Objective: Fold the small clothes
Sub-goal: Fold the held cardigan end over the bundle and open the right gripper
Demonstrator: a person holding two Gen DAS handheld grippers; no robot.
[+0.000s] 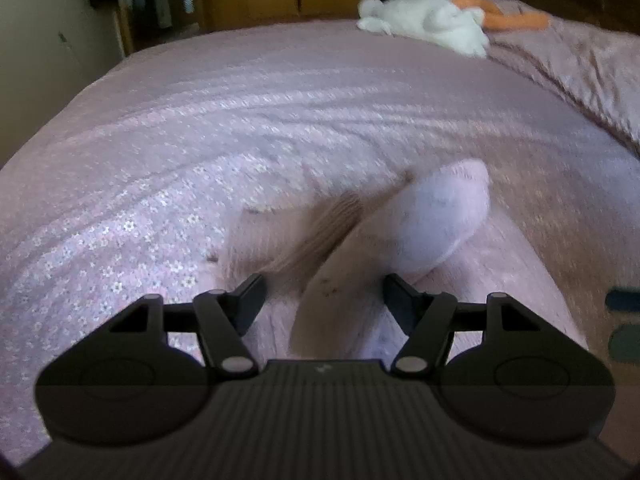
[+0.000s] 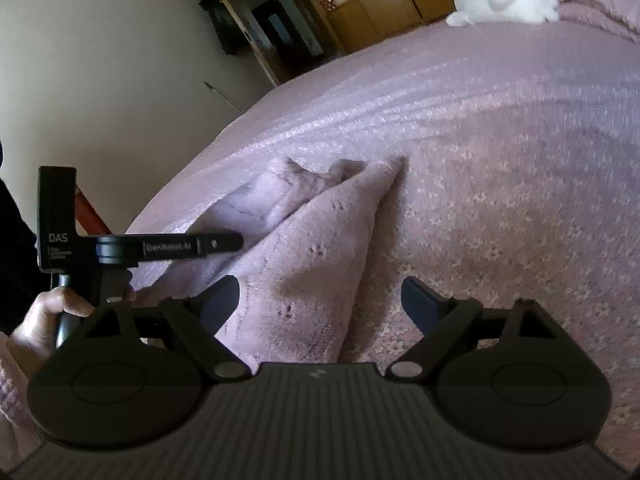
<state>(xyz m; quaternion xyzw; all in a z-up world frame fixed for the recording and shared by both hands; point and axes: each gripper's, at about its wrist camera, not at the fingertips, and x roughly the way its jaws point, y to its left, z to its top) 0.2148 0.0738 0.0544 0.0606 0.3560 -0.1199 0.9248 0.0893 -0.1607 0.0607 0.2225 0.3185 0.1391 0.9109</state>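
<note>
A small pale pink knitted garment (image 1: 436, 220) lies bunched on the bed, blurred in the left wrist view. My left gripper (image 1: 324, 292) is open, and a strip of the garment runs up between its spread fingers. In the right wrist view the same garment (image 2: 320, 248) rises in a soft fold with small dark specks. My right gripper (image 2: 320, 292) is open, its fingers standing on either side of the fold's near end. The left gripper (image 2: 236, 242) shows side-on at the left, its tip against the garment, held by a hand (image 2: 48, 316).
A pink floral bedspread (image 1: 200, 140) covers the wide bed. A white plush toy (image 1: 424, 24) and an orange item (image 1: 516, 18) lie at the far end. Wooden cupboards (image 2: 372, 4) and a white wall (image 2: 100, 80) stand beyond the bed's left edge.
</note>
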